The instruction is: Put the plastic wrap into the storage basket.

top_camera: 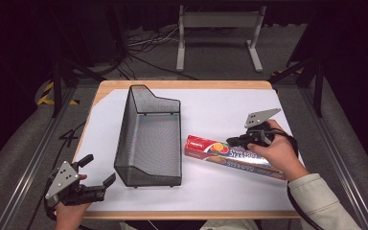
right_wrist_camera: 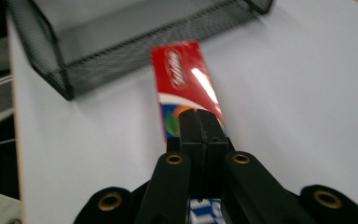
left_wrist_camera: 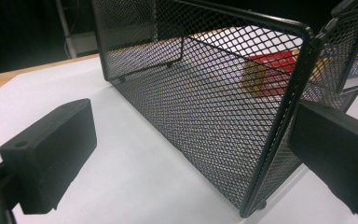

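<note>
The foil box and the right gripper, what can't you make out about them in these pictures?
- Foil box, high view: the hand covers its near end; its print is too small to read.
- Right gripper view: the shut jaws hide whether they touch the box; the image is blurred.
- Left gripper view: the mesh basket screens the box.

Basket [top_camera: 148, 143]: black wire mesh, matt. Box [top_camera: 220, 152]: glossy printed card, glare on red end. Sheet [top_camera: 211, 115]: white, smooth, matt. Table [top_camera: 182, 85] edge: pale wood. Jaw pads: matt black.
</note>
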Demonstrator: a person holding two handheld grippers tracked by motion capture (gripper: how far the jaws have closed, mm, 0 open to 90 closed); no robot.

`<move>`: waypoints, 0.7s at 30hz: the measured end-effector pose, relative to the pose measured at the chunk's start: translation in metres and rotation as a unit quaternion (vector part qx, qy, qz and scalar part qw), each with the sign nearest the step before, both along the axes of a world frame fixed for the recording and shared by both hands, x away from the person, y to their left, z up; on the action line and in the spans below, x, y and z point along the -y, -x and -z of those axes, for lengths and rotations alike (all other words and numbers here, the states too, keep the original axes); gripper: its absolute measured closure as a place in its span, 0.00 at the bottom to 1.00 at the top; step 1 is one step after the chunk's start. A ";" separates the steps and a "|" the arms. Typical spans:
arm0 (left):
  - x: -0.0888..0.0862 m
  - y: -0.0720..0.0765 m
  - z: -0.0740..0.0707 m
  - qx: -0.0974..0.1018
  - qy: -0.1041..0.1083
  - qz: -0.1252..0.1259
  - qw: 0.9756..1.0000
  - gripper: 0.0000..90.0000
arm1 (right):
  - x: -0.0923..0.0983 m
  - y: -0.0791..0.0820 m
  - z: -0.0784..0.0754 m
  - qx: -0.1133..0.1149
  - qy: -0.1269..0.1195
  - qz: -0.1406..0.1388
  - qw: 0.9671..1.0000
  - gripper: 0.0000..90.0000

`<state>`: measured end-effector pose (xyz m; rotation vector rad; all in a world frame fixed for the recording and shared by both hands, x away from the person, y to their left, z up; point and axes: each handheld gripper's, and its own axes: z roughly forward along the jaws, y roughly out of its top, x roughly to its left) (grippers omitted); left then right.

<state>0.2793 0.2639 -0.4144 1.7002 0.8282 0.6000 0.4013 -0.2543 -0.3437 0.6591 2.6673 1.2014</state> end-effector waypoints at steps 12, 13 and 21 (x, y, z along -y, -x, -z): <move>0.001 0.000 0.000 0.001 0.003 0.002 1.000 0.02 | -0.040 0.011 0.006 -0.012 -0.058 -0.077 0.995 1.00; 0.001 0.000 0.000 0.003 0.001 0.002 1.000 0.02 | -0.042 0.011 0.008 -0.013 -0.055 -0.076 0.996 1.00; 0.001 0.000 0.000 0.004 -0.001 0.003 1.000 0.02 | -0.068 0.005 0.027 -0.012 0.016 -0.065 0.998 1.00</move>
